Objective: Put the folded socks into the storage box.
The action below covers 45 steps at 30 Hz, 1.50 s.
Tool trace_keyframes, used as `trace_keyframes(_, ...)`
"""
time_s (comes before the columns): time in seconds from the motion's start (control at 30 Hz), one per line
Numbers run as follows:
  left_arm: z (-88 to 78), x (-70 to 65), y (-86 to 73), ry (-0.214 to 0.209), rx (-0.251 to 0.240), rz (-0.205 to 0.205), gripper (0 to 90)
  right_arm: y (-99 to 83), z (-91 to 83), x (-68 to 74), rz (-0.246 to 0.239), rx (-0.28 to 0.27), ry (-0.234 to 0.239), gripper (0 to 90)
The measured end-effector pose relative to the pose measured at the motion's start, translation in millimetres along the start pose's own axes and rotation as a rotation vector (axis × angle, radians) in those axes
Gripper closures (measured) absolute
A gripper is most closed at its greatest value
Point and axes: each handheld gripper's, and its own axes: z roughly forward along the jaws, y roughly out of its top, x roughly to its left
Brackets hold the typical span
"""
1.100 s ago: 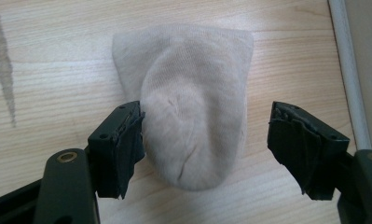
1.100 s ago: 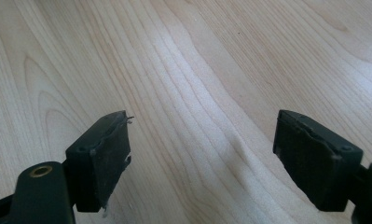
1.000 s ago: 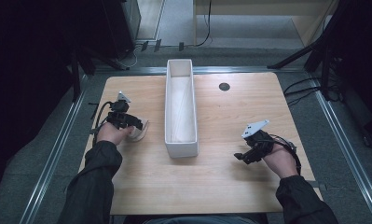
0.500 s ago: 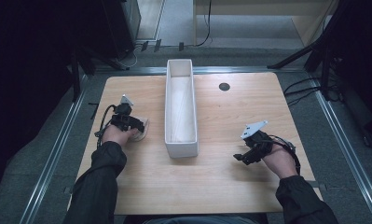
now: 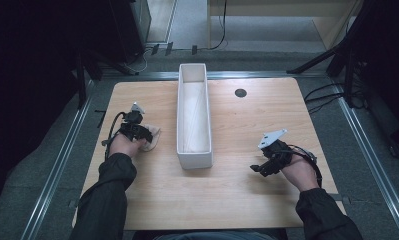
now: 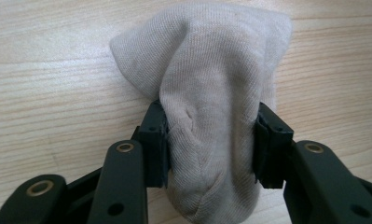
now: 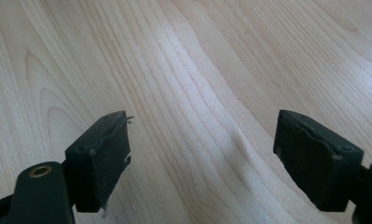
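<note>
A beige sock lies bunched on the wooden table, left of the long white bin. My left gripper is shut on the sock, one black pad pressing into each side of the fabric. From above, the left gripper sits at the table's left with the sock showing just past it. At the right front of the table my right gripper rests low. Its jaws stand wide apart, and the right gripper has just bare wood between them.
The white bin stands lengthwise in the middle of the table, between the two hands. A small black round hole sits in the tabletop at the far right. Metal rails and dark floor flank the table.
The left hand and gripper have shifted slightly toward the near edge at the sock. The right gripper has stayed almost still.
</note>
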Motion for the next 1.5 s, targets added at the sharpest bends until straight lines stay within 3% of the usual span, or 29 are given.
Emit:
trace_keyframes(0.2,-1.0,2.0,0.8,-0.028,0.019,-0.036,63.6,-0.1,-0.1,-0.5,0.0,-0.009,-0.002,17.5)
trace_keyframes(0.27,-2.4,4.3,0.8,-0.053,0.027,-0.047,65.5,-0.7,0.5,-0.9,0.019,-0.021,0.008,16.1)
trace_keyframes(0.43,-5.1,6.9,0.4,-0.067,0.022,-0.066,66.2,-0.6,0.3,-1.5,0.037,-0.042,0.008,15.5)
trace_keyframes(0.8,-12.9,9.7,0.1,-0.103,0.026,-0.106,66.0,2.4,3.0,-2.9,0.024,-0.049,0.009,15.4)
trace_keyframes(1.0,-27.4,5.1,3.4,-0.109,0.009,-0.106,66.0,4.9,4.0,-4.6,0.025,-0.049,0.011,15.5)
trace_keyframes(1.17,-38.4,-2.1,5.0,-0.109,0.007,-0.129,65.9,6.6,4.9,-4.8,0.018,-0.047,0.015,15.5)
trace_keyframes(1.5,-53.1,-11.3,16.8,-0.119,-0.011,-0.118,65.3,7.1,4.9,-4.8,0.019,-0.05,0.016,15.5)
